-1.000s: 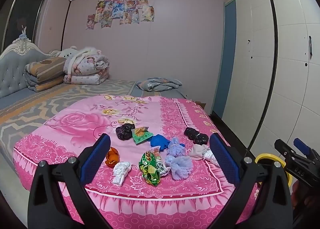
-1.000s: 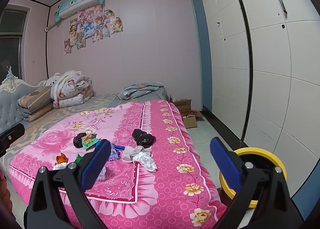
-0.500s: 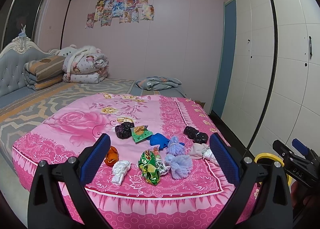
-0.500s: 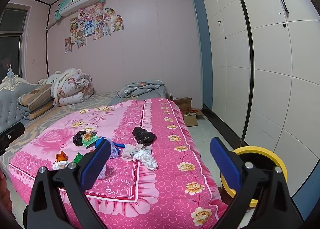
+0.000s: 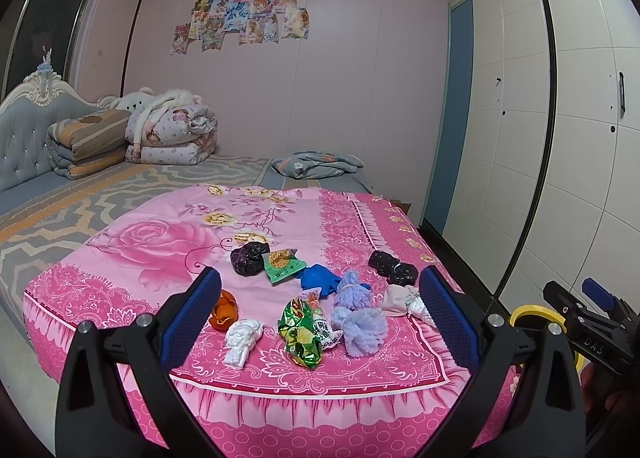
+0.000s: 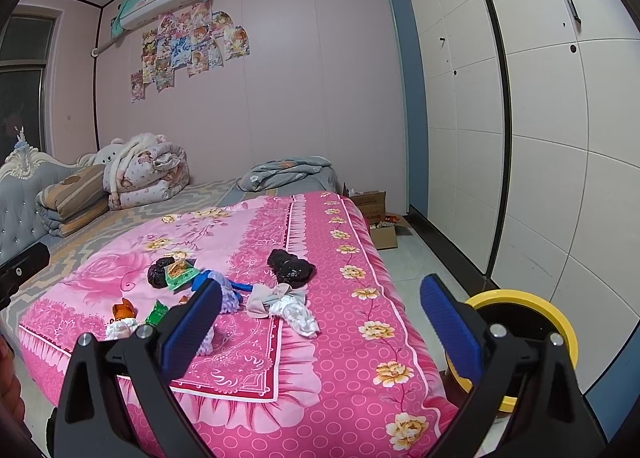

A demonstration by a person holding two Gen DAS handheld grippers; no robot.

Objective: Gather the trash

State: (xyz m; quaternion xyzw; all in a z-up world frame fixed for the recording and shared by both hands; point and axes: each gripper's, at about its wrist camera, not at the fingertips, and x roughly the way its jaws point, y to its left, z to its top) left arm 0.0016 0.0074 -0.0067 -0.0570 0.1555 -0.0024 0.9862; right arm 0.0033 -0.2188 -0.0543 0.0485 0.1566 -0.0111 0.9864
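Observation:
Several bits of trash lie on the pink floral blanket (image 5: 168, 246): a green foil wrapper (image 5: 302, 334), a white crumpled wad (image 5: 242, 340), an orange wrapper (image 5: 224, 308), lilac yarn balls (image 5: 360, 324), a blue glove (image 5: 318, 278), a green snack packet (image 5: 282, 264), two black bags (image 5: 250, 258) (image 6: 290, 266). My left gripper (image 5: 320, 314) is open, held short of the blanket's near edge. My right gripper (image 6: 320, 318) is open too, to the right, nothing between its fingers. A yellow-rimmed bin (image 6: 520, 334) stands on the floor right of the bed.
A white wardrobe (image 6: 540, 137) lines the right wall, with a strip of tiled floor between it and the bed. Cardboard boxes (image 6: 376, 217) sit at the far end of that strip. Folded quilts (image 5: 168, 133) and a grey headboard (image 5: 24, 137) are at the back left.
Both views have shifted slightly; the trash pile sits a little lower and closer in the left wrist view. Both grippers stay open and empty.

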